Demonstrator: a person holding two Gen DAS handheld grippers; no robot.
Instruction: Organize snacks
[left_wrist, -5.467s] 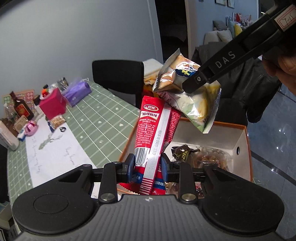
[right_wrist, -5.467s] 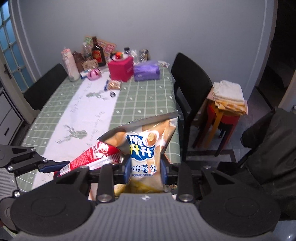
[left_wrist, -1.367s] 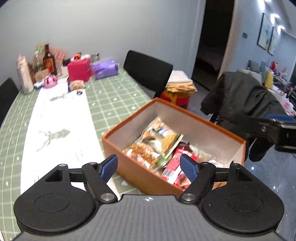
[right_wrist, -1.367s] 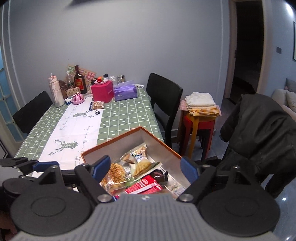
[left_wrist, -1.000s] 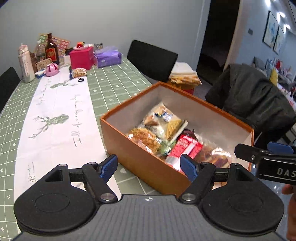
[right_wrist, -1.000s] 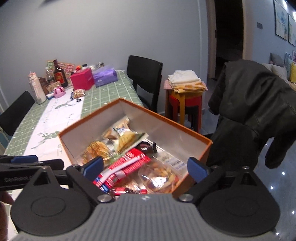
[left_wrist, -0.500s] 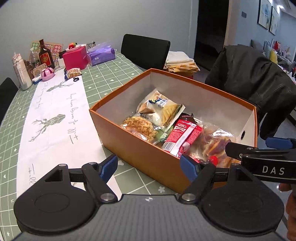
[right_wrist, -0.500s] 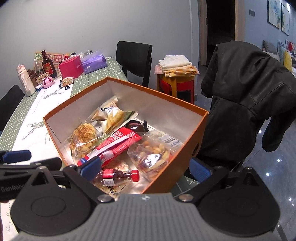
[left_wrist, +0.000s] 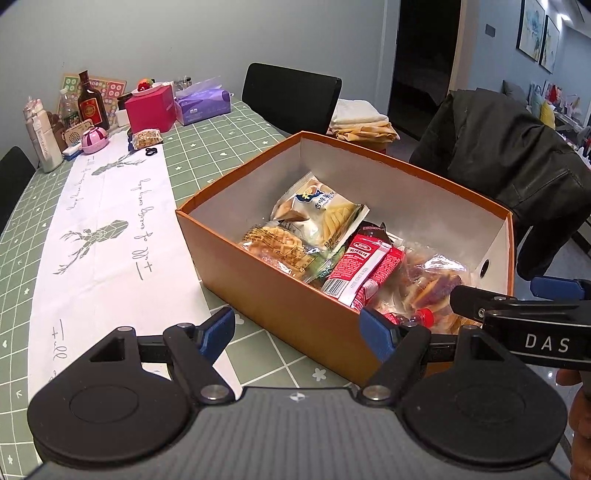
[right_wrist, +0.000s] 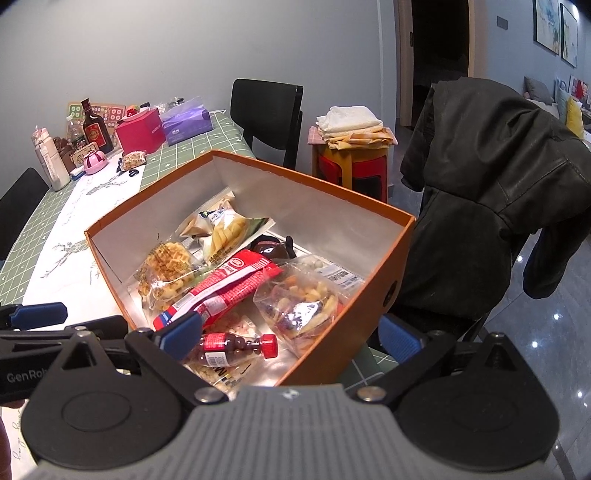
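Orange box (right_wrist: 325, 354) holds soft, crinkly snack packets (right_wrist: 221, 291); pinch edges. Left gripper (left_wrist: 297, 326) and right gripper (right_wrist: 291, 332) gape empty beside box.

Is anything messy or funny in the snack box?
A bit. The snacks are piled crookedly in the orange box: the red packet lies slanted over others, and the small bottle is on its side. Nothing looks spilled or torn.

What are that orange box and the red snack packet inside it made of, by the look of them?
The orange box looks like stiff cardboard: matte orange outside, plain white inside, thin straight walls with crisp folded corners. The red snack packet seems to be glossy plastic film: it crinkles, catches highlights, and carries printed lettering and a barcode.
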